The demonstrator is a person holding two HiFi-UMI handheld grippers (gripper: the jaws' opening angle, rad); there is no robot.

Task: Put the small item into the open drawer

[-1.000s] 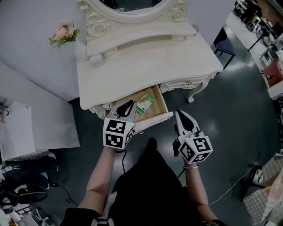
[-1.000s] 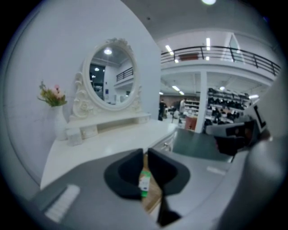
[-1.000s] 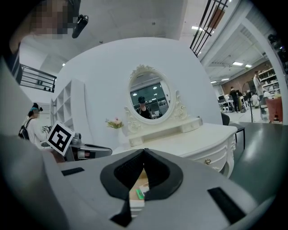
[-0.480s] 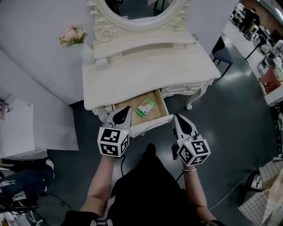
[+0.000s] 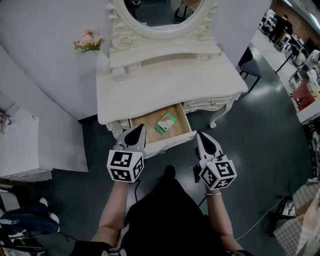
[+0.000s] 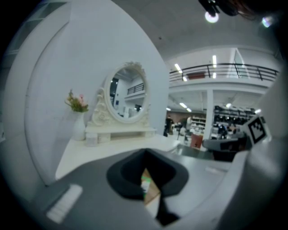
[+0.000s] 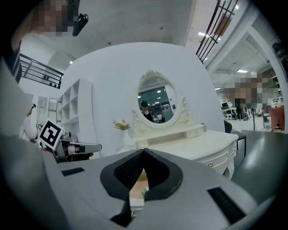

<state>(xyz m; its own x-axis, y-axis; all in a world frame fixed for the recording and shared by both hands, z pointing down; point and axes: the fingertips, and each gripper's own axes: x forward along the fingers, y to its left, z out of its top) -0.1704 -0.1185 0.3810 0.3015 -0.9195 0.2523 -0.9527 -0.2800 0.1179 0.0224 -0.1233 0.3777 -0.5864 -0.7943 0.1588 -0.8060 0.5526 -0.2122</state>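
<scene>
The small item [image 5: 166,122], a flat green and white packet, lies inside the open wooden drawer [image 5: 148,120] of the white dressing table [image 5: 165,87]. My left gripper [image 5: 135,133] hangs just in front of the drawer's left front corner, jaws shut and empty. Level with the drawer's right front corner and slightly lower, my right gripper [image 5: 203,138] is also shut and empty. In the left gripper view the left gripper [image 6: 145,153] has its tips together, with the packet [image 6: 146,183] showing below them. The right gripper view has the right gripper [image 7: 144,151] closed above the drawer front [image 7: 136,199].
An oval mirror [image 5: 159,10] and a raised shelf [image 5: 165,50] stand at the table's back. A vase of pink flowers [image 5: 89,41] is at its back left. A white cabinet [image 5: 25,145] stands left, a dark chair [image 5: 250,62] right. My foot [image 5: 170,172] is below the drawer.
Both grippers have drawn back from the drawer toward my body; the left one has come off the drawer's front left corner. The packet stays in the drawer.
</scene>
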